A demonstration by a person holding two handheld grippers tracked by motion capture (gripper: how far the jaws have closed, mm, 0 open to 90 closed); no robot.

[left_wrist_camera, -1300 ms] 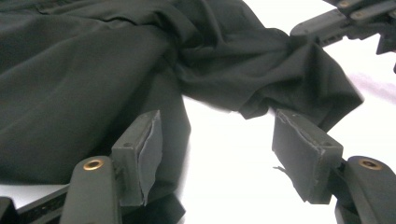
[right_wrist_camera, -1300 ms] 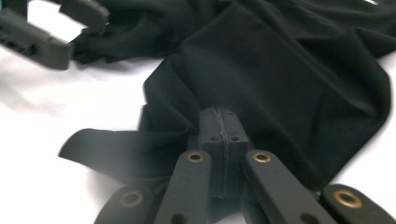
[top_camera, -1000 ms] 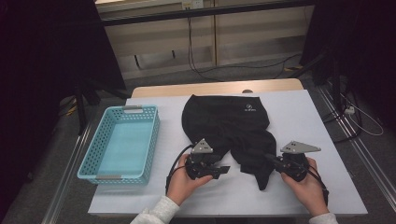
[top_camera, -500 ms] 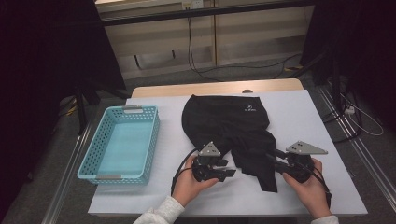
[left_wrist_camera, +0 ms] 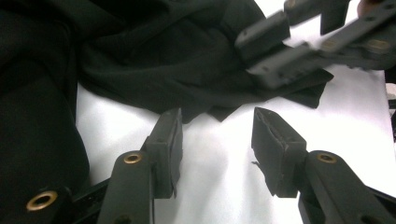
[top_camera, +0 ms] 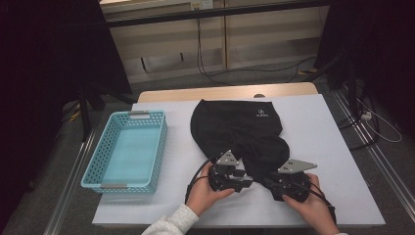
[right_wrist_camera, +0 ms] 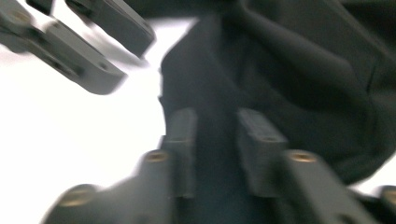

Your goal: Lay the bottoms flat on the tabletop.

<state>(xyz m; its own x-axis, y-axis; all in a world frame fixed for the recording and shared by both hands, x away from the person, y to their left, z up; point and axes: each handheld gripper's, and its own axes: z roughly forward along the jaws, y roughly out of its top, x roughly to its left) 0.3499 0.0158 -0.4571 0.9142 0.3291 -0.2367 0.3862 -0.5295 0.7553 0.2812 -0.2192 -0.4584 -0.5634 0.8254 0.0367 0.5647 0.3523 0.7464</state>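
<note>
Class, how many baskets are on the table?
1. The blue basket sits at the table's left edge, left of the black garment. None seems hidden.

A lab recording bay: a white tabletop (top_camera: 333,147) flanked by metal rails (top_camera: 386,166), loose cables (top_camera: 215,73) on grey floor at top.

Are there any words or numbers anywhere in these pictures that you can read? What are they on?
Small white logo on the black garment, high view: too small and blurred to read.
Turquoise basket: no writing shows.
White table: no writing shows.
Both gripper views: no text shows on the cloth or the jaws.
So nothing here can be read.
</note>
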